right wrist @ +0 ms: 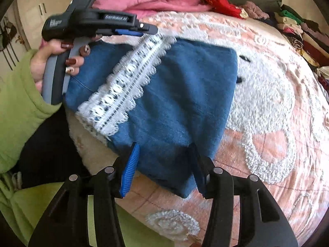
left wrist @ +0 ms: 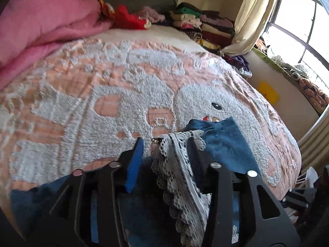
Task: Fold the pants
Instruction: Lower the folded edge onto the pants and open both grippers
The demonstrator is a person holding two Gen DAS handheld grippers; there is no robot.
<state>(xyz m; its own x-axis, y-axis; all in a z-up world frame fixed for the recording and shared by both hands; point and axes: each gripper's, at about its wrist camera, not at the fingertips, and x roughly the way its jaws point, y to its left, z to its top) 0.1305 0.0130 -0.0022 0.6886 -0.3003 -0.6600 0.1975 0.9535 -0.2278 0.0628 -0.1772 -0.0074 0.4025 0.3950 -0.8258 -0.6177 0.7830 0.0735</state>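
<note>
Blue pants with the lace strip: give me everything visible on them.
The blue pants look like soft denim, folded into a compact block lying on the pink-and-white bedspread near its edge. A white lace strip runs diagonally across the top. The left claw has the lace end between its fingers. The right claw, open, straddles the near edge.
</note>
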